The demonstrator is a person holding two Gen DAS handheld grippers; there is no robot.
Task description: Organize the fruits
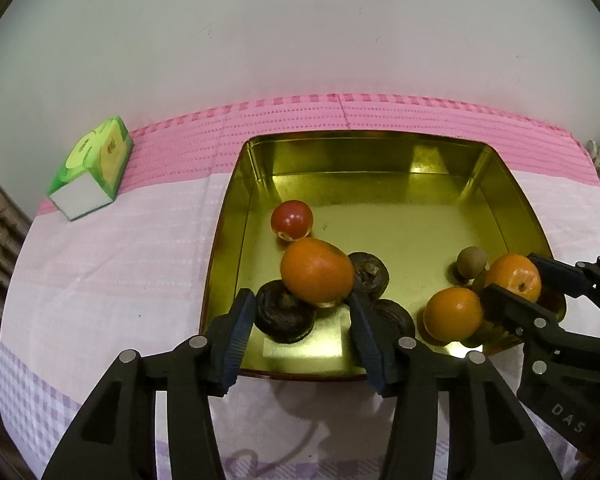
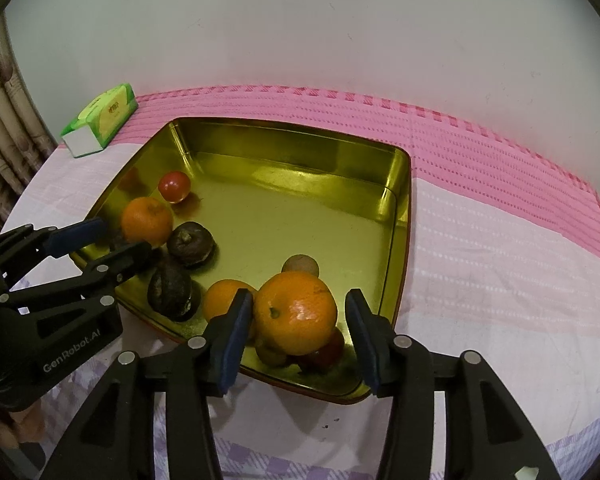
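Pink-striped cloth (image 1: 100,264) covers our table, which is set against a pale wall (image 1: 300,40). At the far left a green tissue box (image 1: 94,166) lies on the cloth, well apart from the gold tin tray (image 1: 380,152) in the middle.

Inside the tray, left to right, we see a red tomato (image 1: 292,219) toward the left wall, then an orange (image 1: 317,271) perched on a cluster of dark, wrinkled fruits (image 1: 285,314). Our left gripper (image 1: 300,322) hangs over this cluster at the tray's near edge. Its blue-padded fingers (image 1: 238,334) stand apart; the dark fruit sits just beside the left pad, the orange is above and between the pads, and we cannot see either pad pressing on anything.

Further right lies a small brown round fruit (image 1: 471,263), near two more oranges. One orange (image 1: 453,314) rests on the tray floor; the other, larger orange (image 2: 295,312) sits on top of smaller fruits in the near right corner, a reddish one (image 2: 327,354) among them. Our right gripper (image 2: 300,322) brackets this large orange. Its fingers (image 2: 236,330) are parted: the left pad lies right at the orange's skin, while a clear gap shows between the fruit and the right pad, so nothing is clamped.
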